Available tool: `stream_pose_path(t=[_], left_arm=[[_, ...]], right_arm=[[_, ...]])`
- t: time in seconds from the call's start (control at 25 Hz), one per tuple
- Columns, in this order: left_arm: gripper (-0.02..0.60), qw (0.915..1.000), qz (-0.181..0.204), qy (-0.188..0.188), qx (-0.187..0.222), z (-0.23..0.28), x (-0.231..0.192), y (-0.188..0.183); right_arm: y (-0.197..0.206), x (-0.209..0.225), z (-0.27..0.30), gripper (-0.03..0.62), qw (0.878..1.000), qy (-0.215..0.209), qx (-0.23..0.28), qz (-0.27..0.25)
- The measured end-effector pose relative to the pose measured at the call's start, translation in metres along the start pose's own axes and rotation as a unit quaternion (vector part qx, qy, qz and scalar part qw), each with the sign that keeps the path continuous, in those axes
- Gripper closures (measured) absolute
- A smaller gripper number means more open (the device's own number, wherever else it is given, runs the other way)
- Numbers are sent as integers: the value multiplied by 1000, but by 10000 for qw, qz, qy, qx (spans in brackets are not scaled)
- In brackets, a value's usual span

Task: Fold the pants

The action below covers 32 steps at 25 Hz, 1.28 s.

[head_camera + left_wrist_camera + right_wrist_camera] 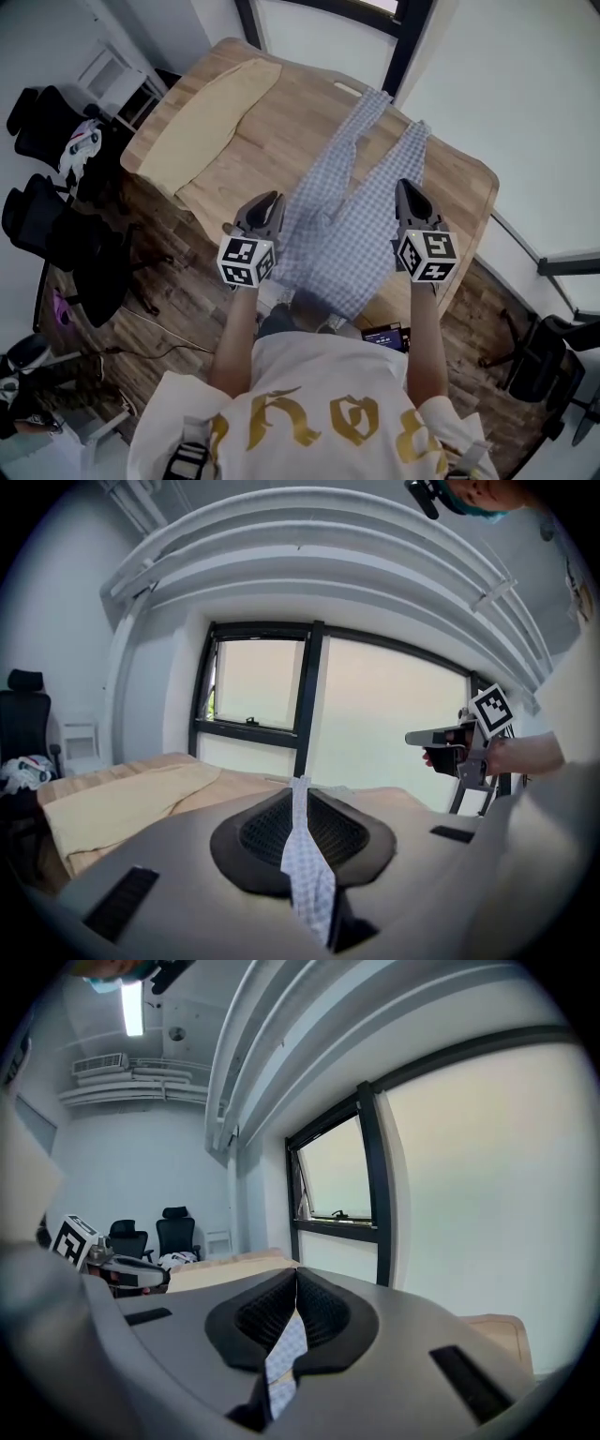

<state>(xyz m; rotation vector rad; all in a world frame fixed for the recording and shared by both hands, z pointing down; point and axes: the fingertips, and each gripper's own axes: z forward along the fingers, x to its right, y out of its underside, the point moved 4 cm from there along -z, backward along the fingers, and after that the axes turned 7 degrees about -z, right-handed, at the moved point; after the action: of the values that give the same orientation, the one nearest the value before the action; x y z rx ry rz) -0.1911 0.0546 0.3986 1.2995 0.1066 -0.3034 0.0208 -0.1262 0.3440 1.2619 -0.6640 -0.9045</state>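
Note:
Blue-and-white checked pants (352,202) lie lengthwise on the wooden table (281,112), legs toward the far end and waist at the near edge. My left gripper (272,200) is at the pants' left waist side, shut on a strip of the checked fabric (305,855) that runs between its jaws. At the right waist side, my right gripper (406,186) is likewise shut on a fold of the fabric (284,1358). Both grippers are held roughly level above the near edge. Each shows in the other's view: the right gripper (441,738) and the left gripper (131,1274).
A beige cloth (211,112) lies spread over the table's left part. A small white object (349,90) rests at the far edge. Black office chairs (52,141) stand on the floor at the left, another chair (548,356) at the right. Windows are beyond the table.

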Motion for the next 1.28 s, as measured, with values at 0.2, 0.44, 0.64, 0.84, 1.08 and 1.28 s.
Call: stream_pose_path(t=[0.2,0.44,0.64,0.84,1.08,1.28], left_arm=[[535,9987,60,-470,-196,-28,3,14],[484,9957,-11,-631,-672,-39,-22,49],[451,9926,-213,-533,-1073,-15,-55,74],[448,9858,-362,-329,-1604,14,-71,108],[436,9788,-354,-135,-2013,46,-78,133],[425,9726,-254,55,-2309,67,-78,153]], right_arm=[[1,9,24,571,9986,-499,-142,-107],[2,19,75,537,9974,-638,-317,70],[11,22,128,528,9966,-563,-593,55],[35,10,181,520,9928,-638,-1012,-19],[70,-13,232,513,9849,-879,-1488,-137],[86,-12,262,517,9799,-896,-1782,-94]])
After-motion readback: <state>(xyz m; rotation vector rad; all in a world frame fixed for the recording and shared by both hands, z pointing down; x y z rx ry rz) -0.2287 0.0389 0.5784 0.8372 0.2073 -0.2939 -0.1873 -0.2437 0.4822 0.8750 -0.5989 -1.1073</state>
